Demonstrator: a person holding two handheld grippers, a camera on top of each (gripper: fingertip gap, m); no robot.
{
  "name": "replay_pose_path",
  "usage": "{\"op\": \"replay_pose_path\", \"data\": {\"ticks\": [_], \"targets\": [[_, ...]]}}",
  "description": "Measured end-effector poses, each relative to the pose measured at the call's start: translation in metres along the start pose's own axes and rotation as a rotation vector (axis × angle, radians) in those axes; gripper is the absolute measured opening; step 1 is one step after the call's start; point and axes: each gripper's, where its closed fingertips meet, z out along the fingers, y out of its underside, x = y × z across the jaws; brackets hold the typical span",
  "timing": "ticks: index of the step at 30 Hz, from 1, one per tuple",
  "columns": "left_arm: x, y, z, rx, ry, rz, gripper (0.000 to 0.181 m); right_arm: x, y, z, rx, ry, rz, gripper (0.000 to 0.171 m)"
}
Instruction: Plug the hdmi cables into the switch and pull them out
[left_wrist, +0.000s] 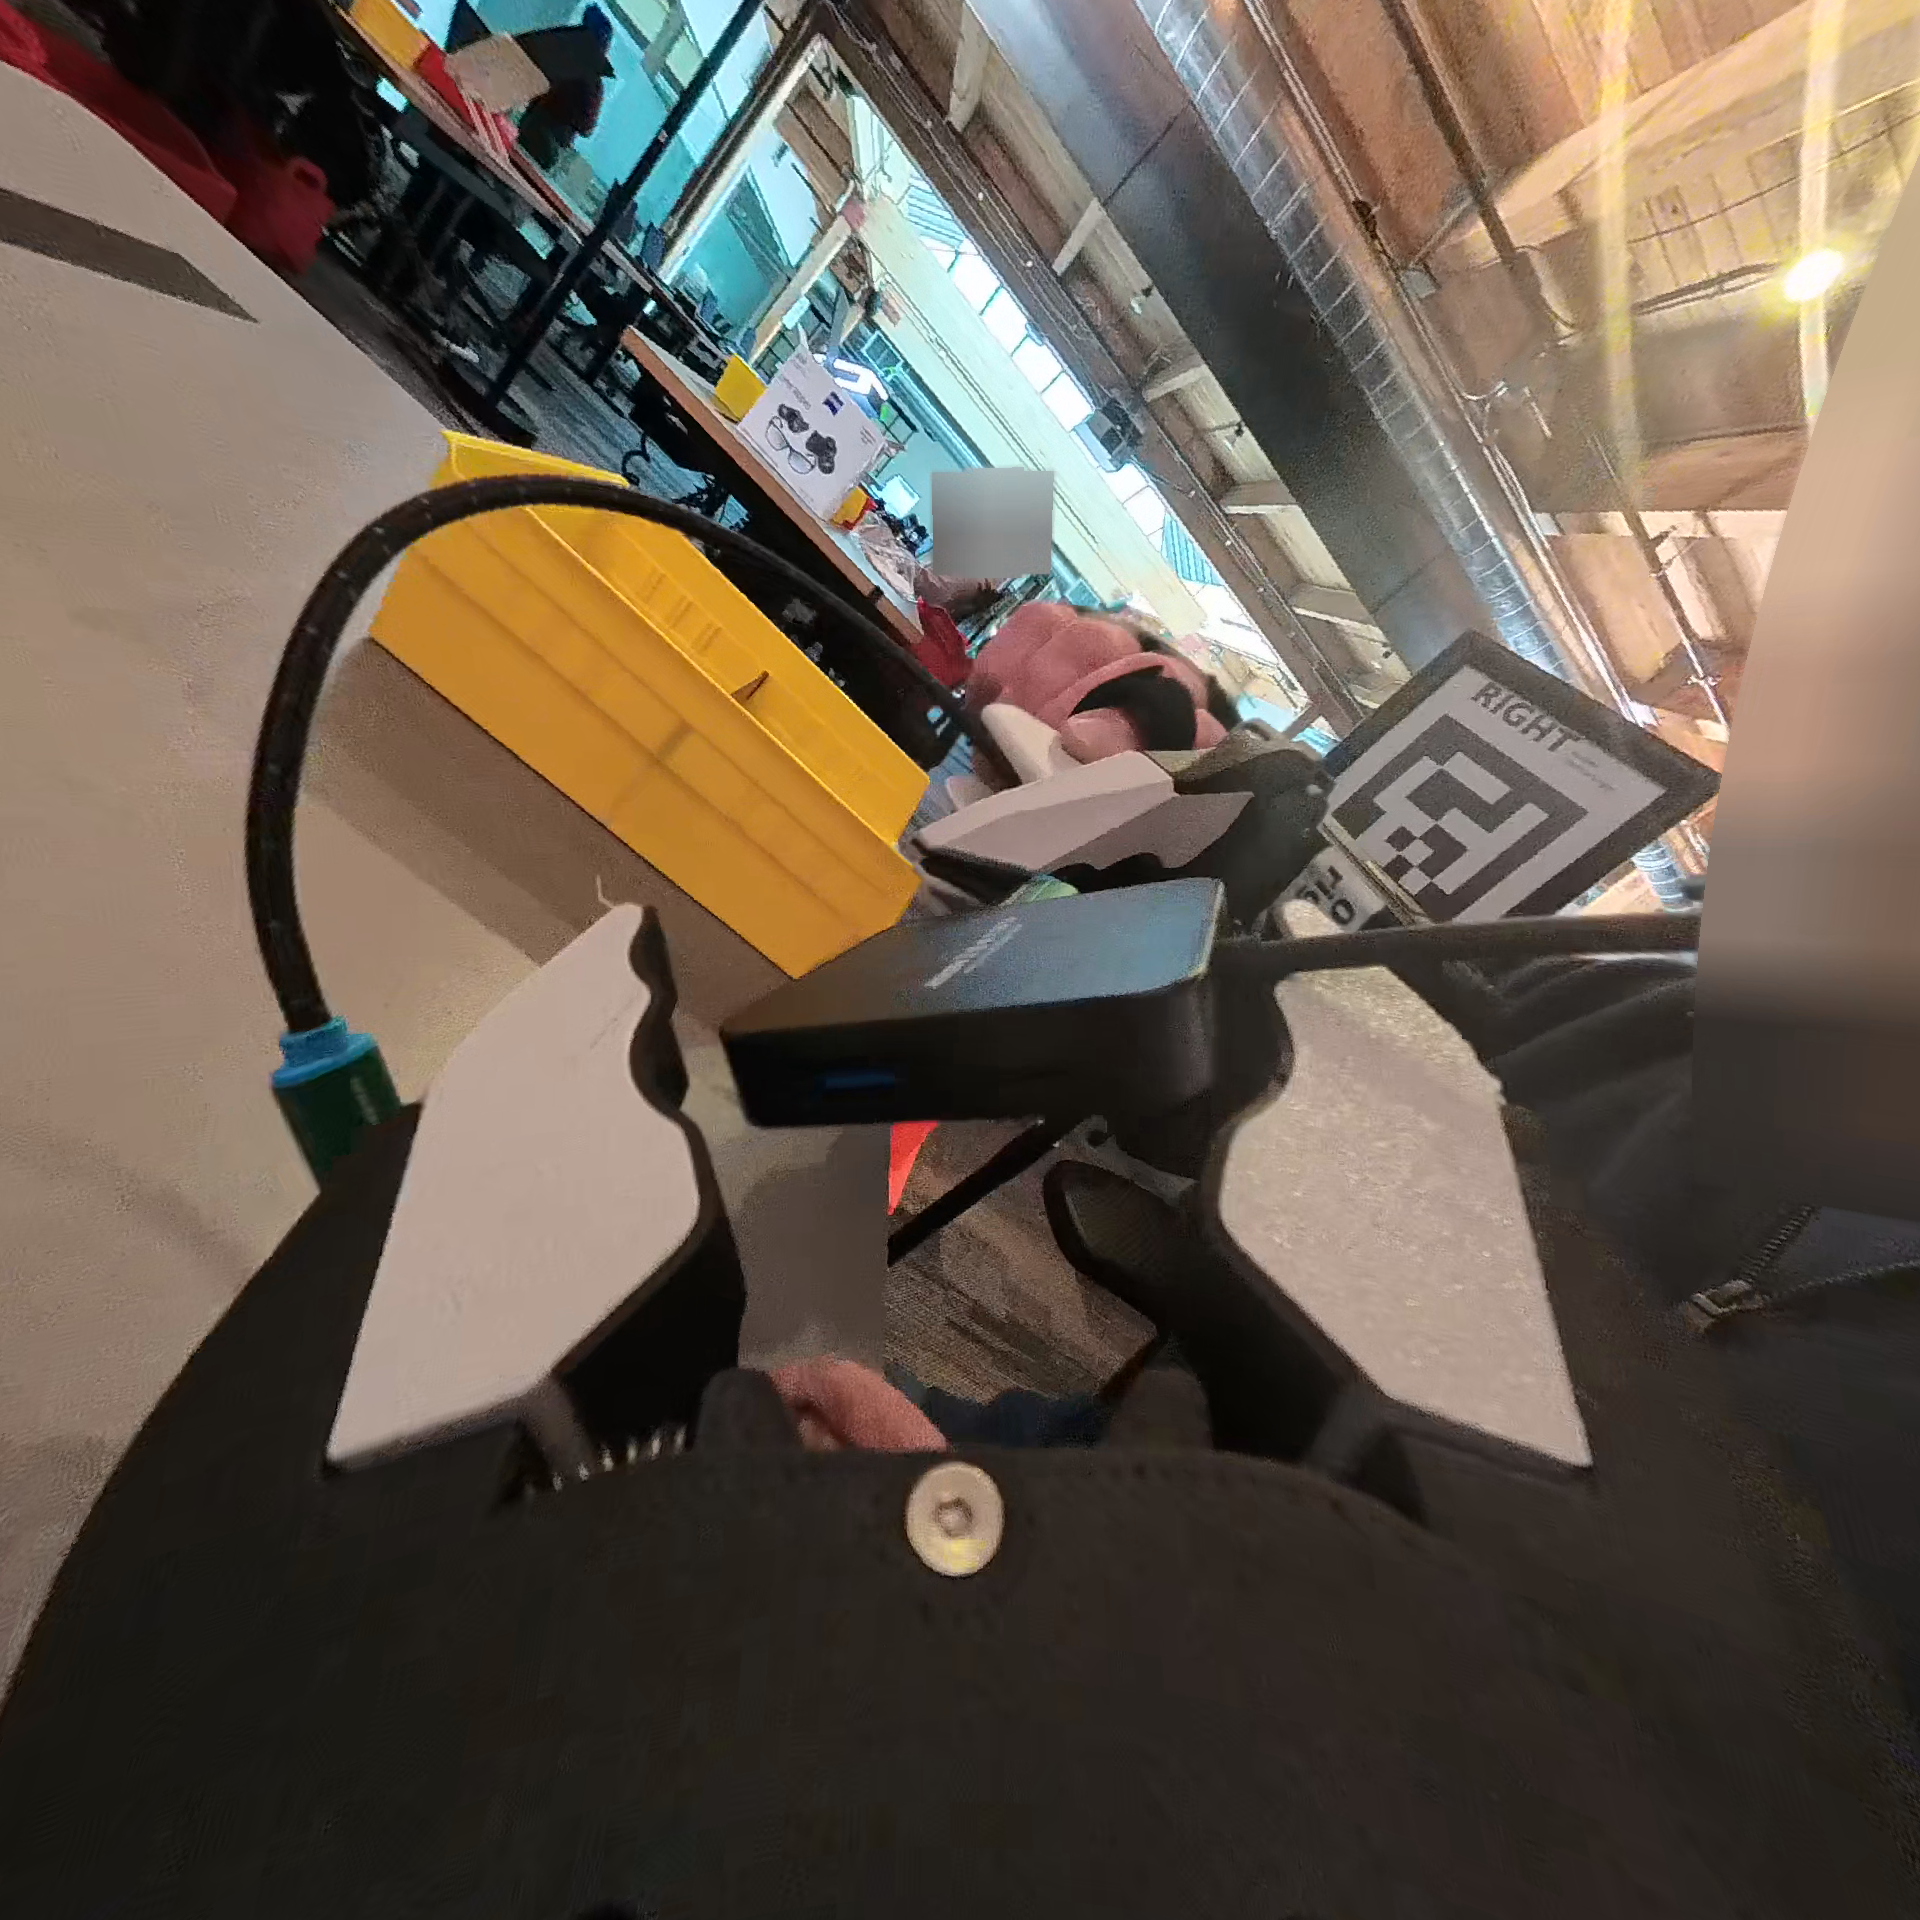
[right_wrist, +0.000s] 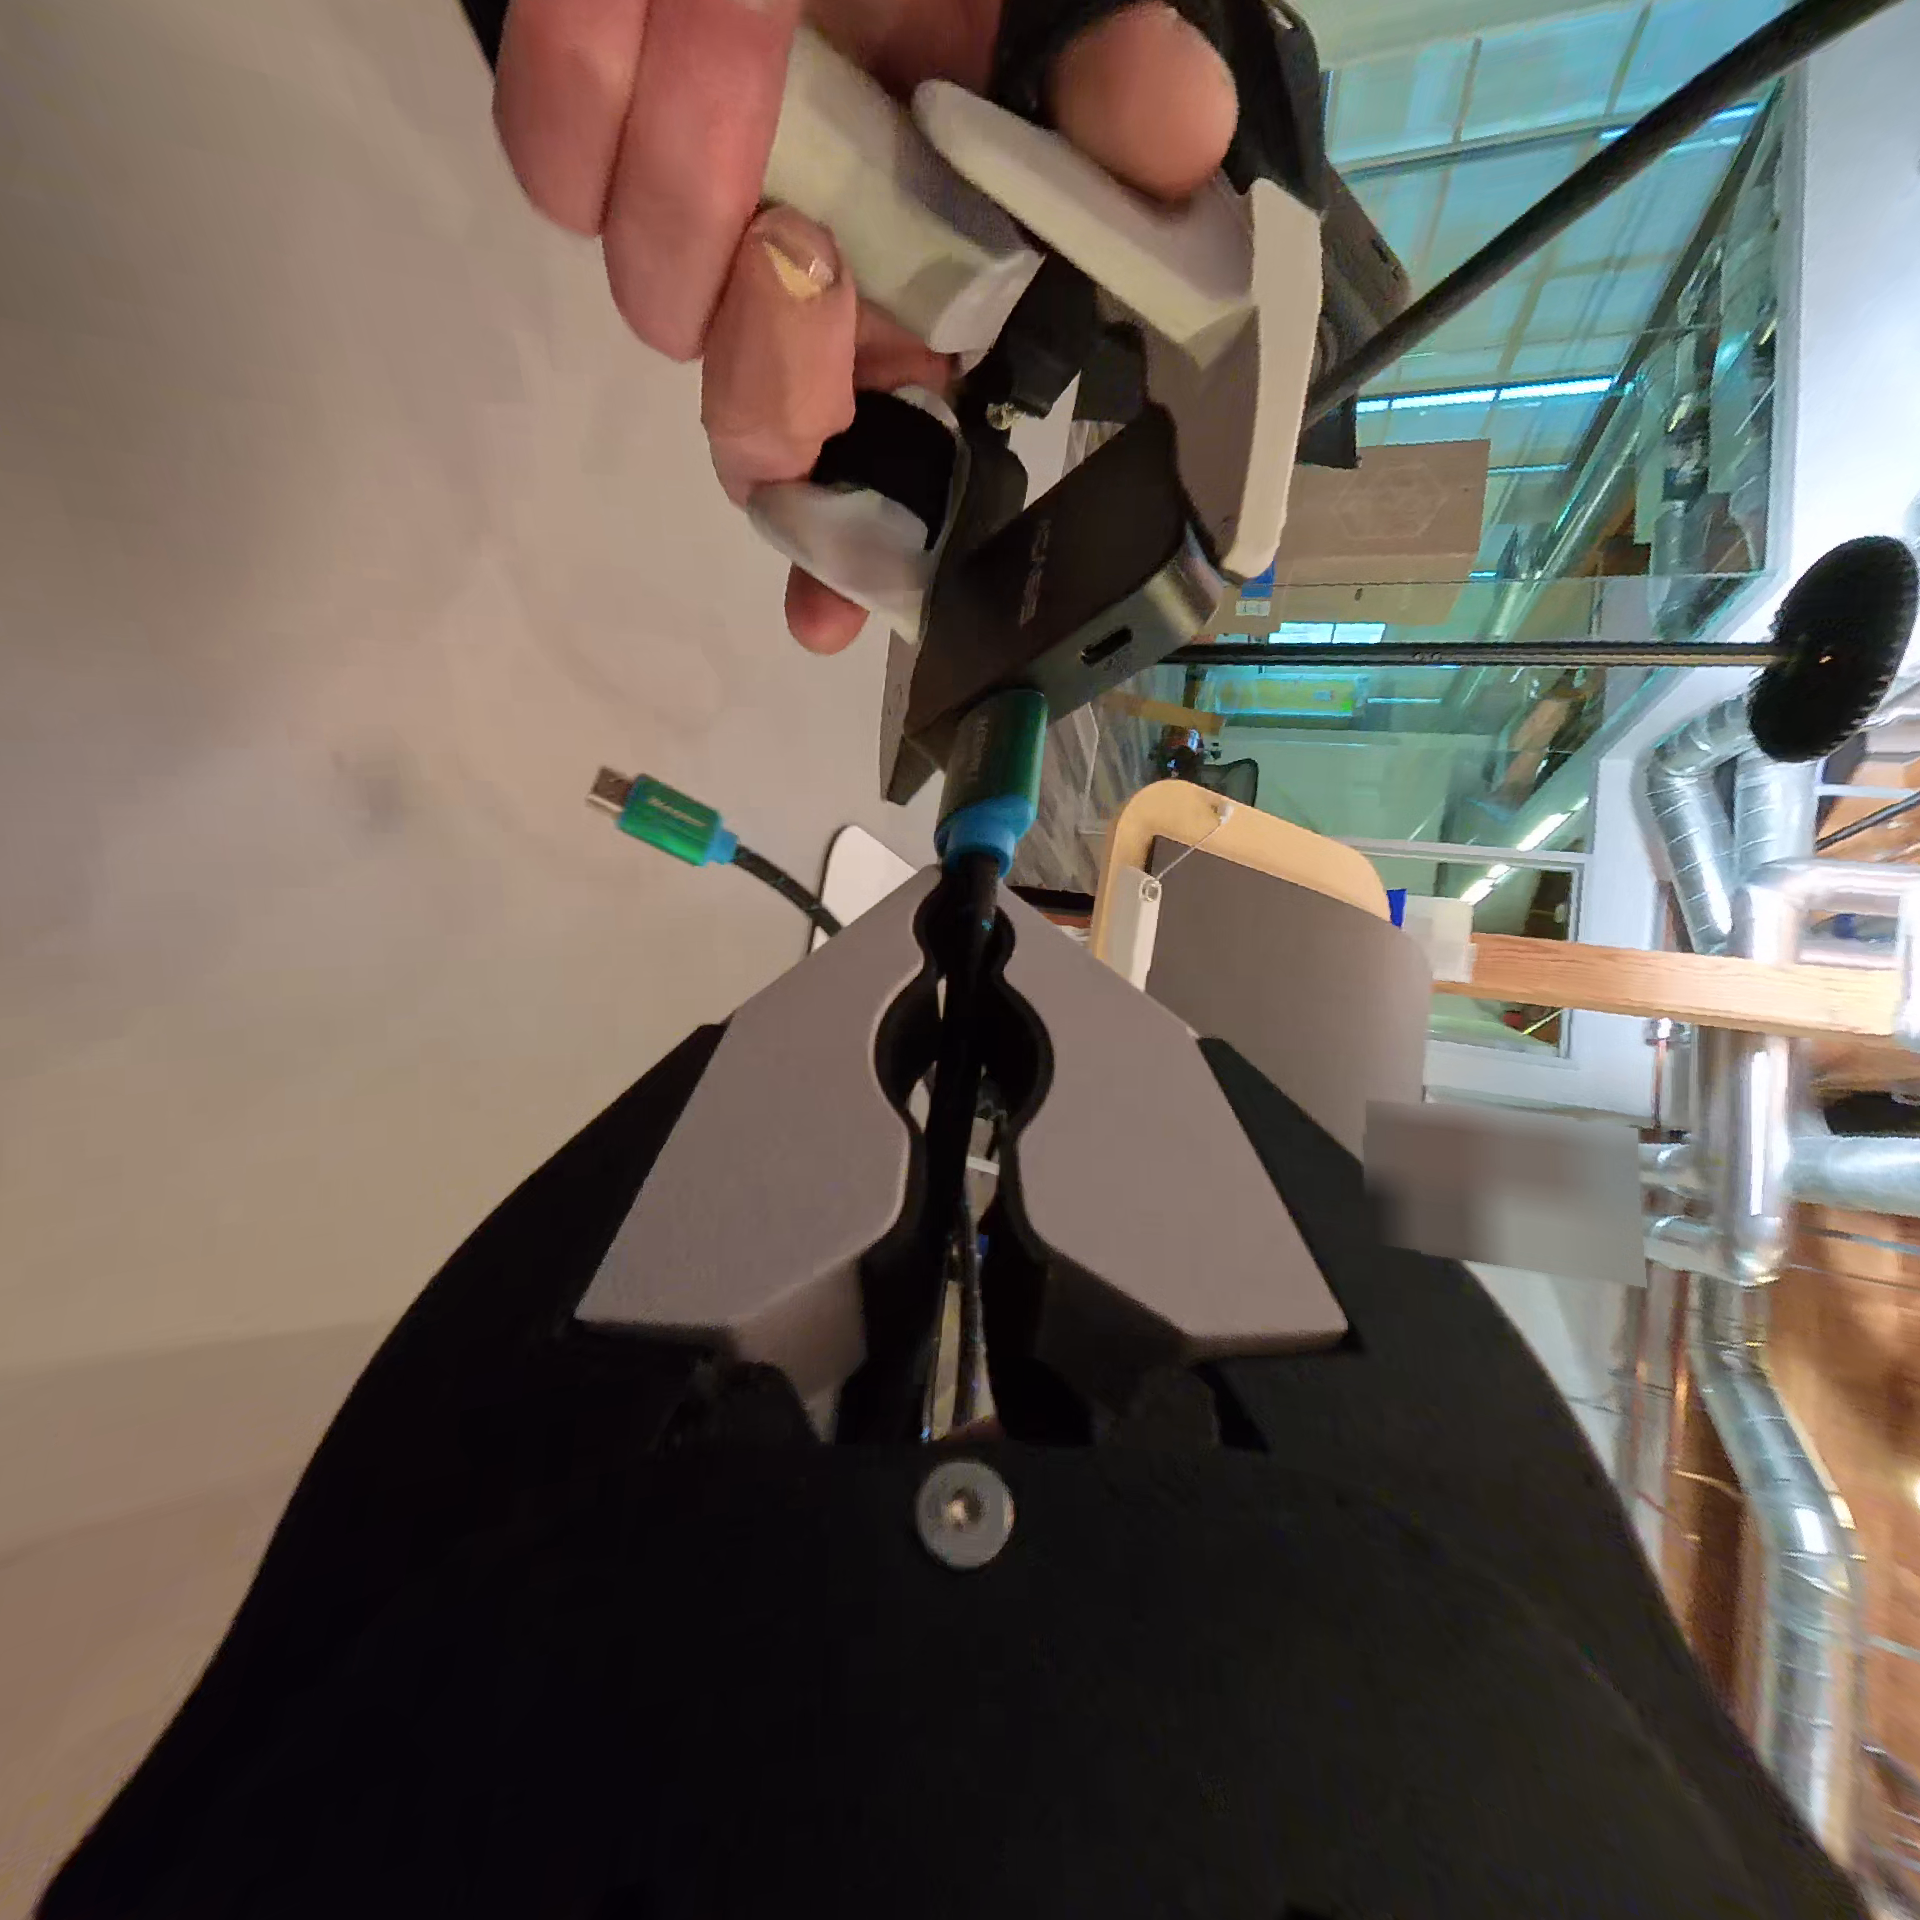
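The dark flat switch is clamped between the white fingers of my left gripper and held in the air. It also shows in the right wrist view, gripped by the left gripper in a person's hand. A green plug with a blue collar sits in the switch's end. My right gripper is shut on its black braided cable just behind the collar. The same plug and cable show at the left of the left wrist view. A second green plug lies loose on the table.
A white table lies to the left, with a yellow bin on it. The right gripper with its square marker tag is beyond the switch. A wooden-framed board and metal pipes stand to the right.
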Motion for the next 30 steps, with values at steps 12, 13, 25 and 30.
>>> {"op": "replay_pose_path", "data": {"ticks": [12, 13, 25, 30], "targets": [[-0.001, 0.004, -0.007, 0.043, -0.079, 0.009, 0.087, -0.005, 0.002, -0.001, -0.030, 0.022, -0.056, 0.000], [0.000, 0.004, -0.007, 0.047, -0.087, 0.023, 0.087, -0.005, 0.002, 0.000, -0.021, 0.023, -0.033, 0.000], [-0.006, -0.013, -0.018, 0.168, -0.242, 0.288, 0.013, -0.024, 0.002, 0.003, 0.040, -0.041, 0.522, 0.000], [-0.022, 0.000, -0.019, 0.099, -0.303, 0.326, 0.013, -0.040, 0.005, 0.013, 0.042, -0.085, 0.615, 0.000]]}}
